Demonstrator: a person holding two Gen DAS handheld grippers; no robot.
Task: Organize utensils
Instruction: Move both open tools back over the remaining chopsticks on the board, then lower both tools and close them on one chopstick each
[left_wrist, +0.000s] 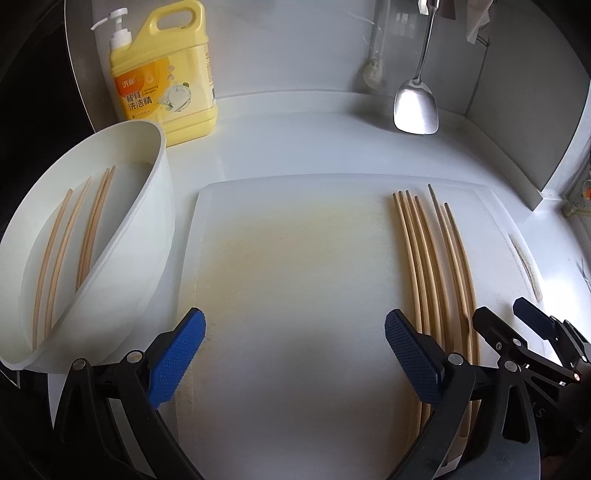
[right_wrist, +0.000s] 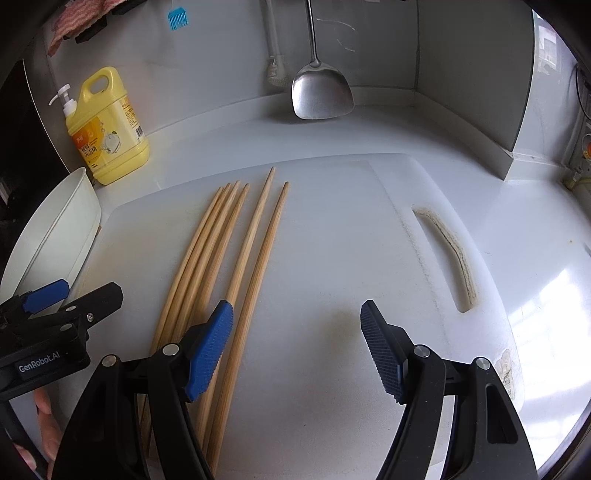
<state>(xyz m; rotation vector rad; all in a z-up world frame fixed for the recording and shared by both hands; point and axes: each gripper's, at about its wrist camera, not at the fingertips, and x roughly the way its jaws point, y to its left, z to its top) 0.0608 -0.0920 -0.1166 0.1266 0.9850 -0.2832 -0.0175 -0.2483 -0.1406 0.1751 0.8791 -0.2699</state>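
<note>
Several wooden chopsticks lie side by side on a white cutting board. More chopsticks rest inside a white oval container left of the board. My left gripper hangs open over the bare middle of the board, with nothing between its blue pads. My right gripper is open low over the board. Its left pad sits above the near ends of the chopsticks, and neither pad presses on them.
A yellow dish-soap bottle stands behind the container. A steel spatula and a brush hang against the back wall. A wall corner juts in at the right. A person's hand shows at bottom left.
</note>
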